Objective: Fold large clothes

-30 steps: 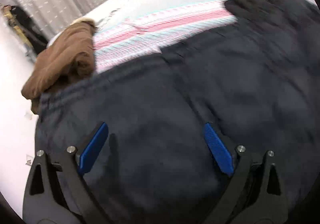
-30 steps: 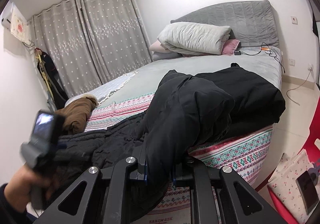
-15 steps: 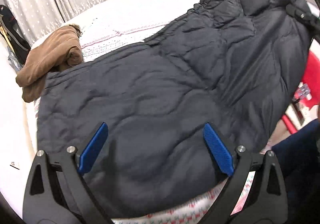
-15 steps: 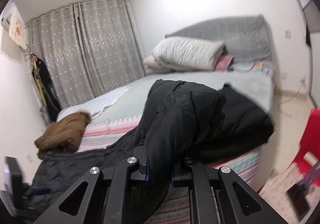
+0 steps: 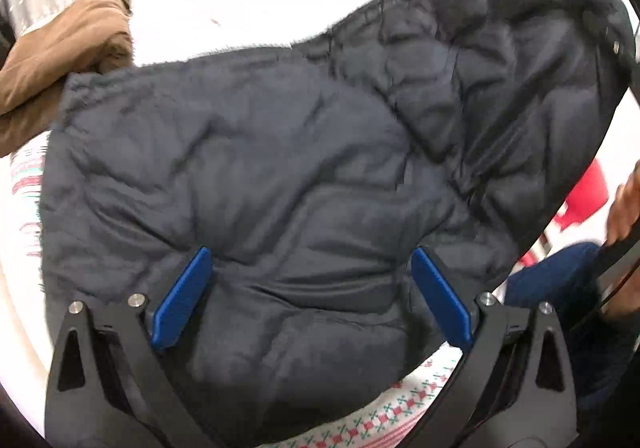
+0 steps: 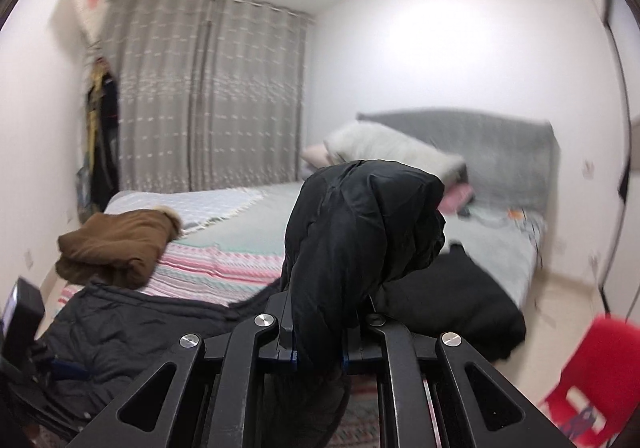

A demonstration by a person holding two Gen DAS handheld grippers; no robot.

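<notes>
A big dark jacket (image 5: 280, 176) is being held up at one end over the bed (image 6: 248, 220).

The right gripper (image 6: 319, 352) is being kept clenched on a thick bunch of the jacket (image 6: 360, 232), and that part is being lifted above the bed while the rest is lying spread out on the striped blanket (image 6: 224, 264). The left gripper (image 5: 312, 296) is being held released, with its blue fingers (image 5: 182, 300) wide apart over the flat part of the jacket and nothing pinched between them. A brown coat (image 6: 116, 244) is lying folded on the bed just beside the jacket's far edge. A grey pillow (image 6: 384, 148) is lying at the head of the bed, well apart from the jacket. A red chair (image 6: 592, 372) is standing on the floor near the bed.
</notes>
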